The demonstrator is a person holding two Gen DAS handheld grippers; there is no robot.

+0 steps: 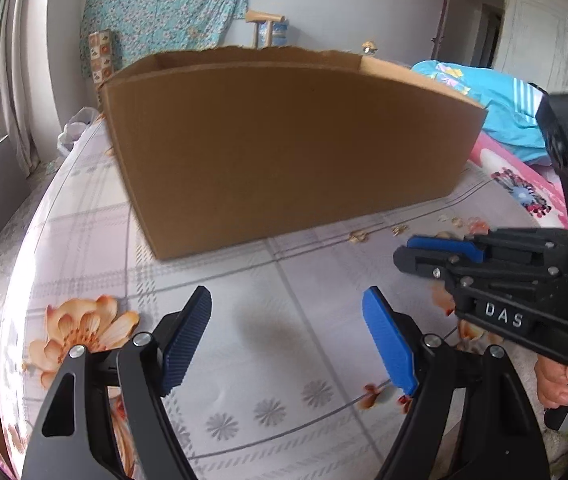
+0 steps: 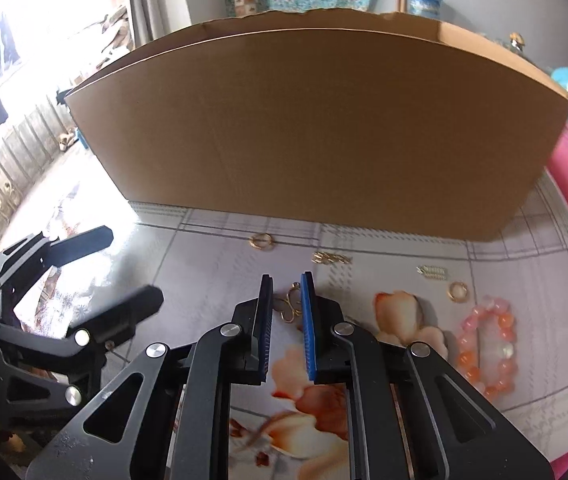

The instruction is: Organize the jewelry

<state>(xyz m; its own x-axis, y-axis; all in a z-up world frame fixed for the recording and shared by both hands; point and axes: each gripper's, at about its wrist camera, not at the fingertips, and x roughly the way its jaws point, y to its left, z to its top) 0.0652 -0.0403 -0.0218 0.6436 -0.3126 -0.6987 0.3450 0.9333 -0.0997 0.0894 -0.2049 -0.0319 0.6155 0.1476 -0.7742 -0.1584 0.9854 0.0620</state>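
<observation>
Between my right gripper's (image 2: 286, 300) narrowed, unclosed fingers lies a gold looped trinket (image 2: 290, 307), perhaps earrings, long axis running away toward the cardboard box (image 2: 316, 128). My left gripper (image 1: 286, 336) is spread, empty. "DAS" marks the right body.

bed sheet (image 1: 292, 280): pale plaid with orange flower prints, spread flat | teal floral cloth (image 1: 163, 4): hanging on far wall | blue bedding (image 1: 496, 92): heaped at right behind a pink printed cover (image 1: 524, 184) | wooden stand (image 1: 261, 26): upright by wall | doorway (image 1: 476, 28): open, back right
</observation>
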